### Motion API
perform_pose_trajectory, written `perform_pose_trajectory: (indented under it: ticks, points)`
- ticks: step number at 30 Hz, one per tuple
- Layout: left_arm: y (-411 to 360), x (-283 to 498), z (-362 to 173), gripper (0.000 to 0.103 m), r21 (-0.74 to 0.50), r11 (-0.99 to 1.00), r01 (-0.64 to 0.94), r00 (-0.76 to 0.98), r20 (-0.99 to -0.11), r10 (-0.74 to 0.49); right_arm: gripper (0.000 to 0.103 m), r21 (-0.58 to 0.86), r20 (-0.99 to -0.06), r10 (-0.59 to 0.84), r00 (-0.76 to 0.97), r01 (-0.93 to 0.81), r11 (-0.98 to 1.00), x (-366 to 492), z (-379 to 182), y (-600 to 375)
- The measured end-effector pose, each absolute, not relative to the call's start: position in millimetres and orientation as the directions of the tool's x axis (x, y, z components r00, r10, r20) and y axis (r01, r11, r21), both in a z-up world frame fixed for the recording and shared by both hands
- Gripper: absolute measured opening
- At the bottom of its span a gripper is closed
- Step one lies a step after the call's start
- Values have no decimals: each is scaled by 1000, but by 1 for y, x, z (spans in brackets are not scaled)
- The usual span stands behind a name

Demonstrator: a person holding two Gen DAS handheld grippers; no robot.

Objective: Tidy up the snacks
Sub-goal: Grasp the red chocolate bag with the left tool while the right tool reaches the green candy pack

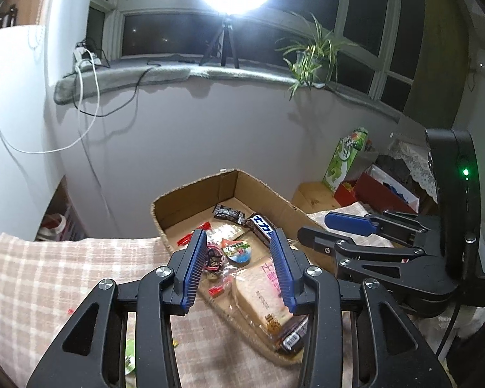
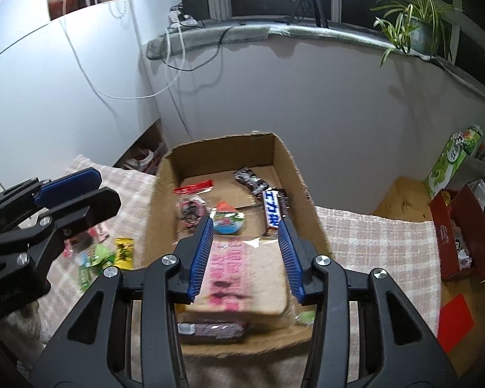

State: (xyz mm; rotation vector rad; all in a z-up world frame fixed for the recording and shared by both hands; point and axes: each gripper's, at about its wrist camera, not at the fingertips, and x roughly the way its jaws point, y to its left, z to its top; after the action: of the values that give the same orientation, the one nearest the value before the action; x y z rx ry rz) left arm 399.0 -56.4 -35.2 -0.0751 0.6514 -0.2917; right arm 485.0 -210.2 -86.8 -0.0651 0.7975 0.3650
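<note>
We hold the left gripper [image 1: 239, 258] above the near left corner of the cardboard box [image 2: 291, 174], jaws spread and nothing between the pads. The right gripper [image 2: 246, 252] hangs over the box's near end, jaws likewise spread and empty, directly above the bagged sliced bread [image 2: 242, 278]. Ahead of the right fingers lie a round lidded cup [image 2: 227, 221], a blue-labelled chocolate bar [image 2: 272, 210], a dark wrapped bar [image 2: 249, 176] and a red-striped clear packet [image 2: 194, 189]. A dark bar [image 2: 215, 329] lies against the near box wall, under the bread's edge. Left of the box, below the left gripper, loose snacks wait on the checked cloth [image 2: 381, 242]: a yellow packet [image 2: 125, 252] and green packets [image 2: 97, 257]. The box walls rise on all four sides; the centre floor beyond the cup is bare cardboard. To the right stands a red box [image 2: 462, 242].
</note>
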Motion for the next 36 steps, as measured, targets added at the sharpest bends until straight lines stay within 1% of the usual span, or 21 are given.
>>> perform_pose_trajectory:
  ticks: [9, 15, 18, 20, 21, 22, 23, 24, 29, 36]
  points:
    - [-10, 355, -17, 40, -167, 966, 196, 796, -549, -256, 44, 92, -689, 351, 634, -403, 910, 438, -78, -183]
    - [37, 321, -11, 40, -167, 978, 121, 821, -537, -194, 44, 120, -670, 406, 621, -449, 885, 411, -79, -162]
    - [55, 308, -13, 40, -155, 984, 87, 826, -540, -159, 44, 134, -675, 425, 603, -466, 875, 401, -86, -150]
    - [67, 302, -20, 50, -155, 985, 70, 823, -549, -145, 44, 144, -685, 437, 583, -480, 865, 396, -92, -141]
    - [70, 301, -23, 50, -154, 986, 65, 821, -554, -141, 44, 145, -690, 441, 574, -487, 861, 394, -96, -136]
    - [75, 301, -28, 50, -151, 987, 62, 815, -563, -137, 49, 145, -696, 443, 565, -493, 858, 393, -100, -129]
    - [80, 301, -32, 50, -151, 987, 55, 811, -570, -132, 58, 145, -700, 444, 559, -498, 855, 393, -104, -124]
    - [86, 301, -38, 50, -158, 986, 43, 808, -576, -128, 61, 145, -703, 446, 553, -503, 852, 393, -107, -118]
    - [113, 313, -63, 50, -221, 975, 5, 785, -604, -141, 61, 159, -733, 456, 505, -525, 836, 401, -127, -88]
    - [127, 344, -91, 50, -283, 959, 20, 755, -624, -199, 61, 159, -755, 463, 464, -556, 816, 414, -149, -58]
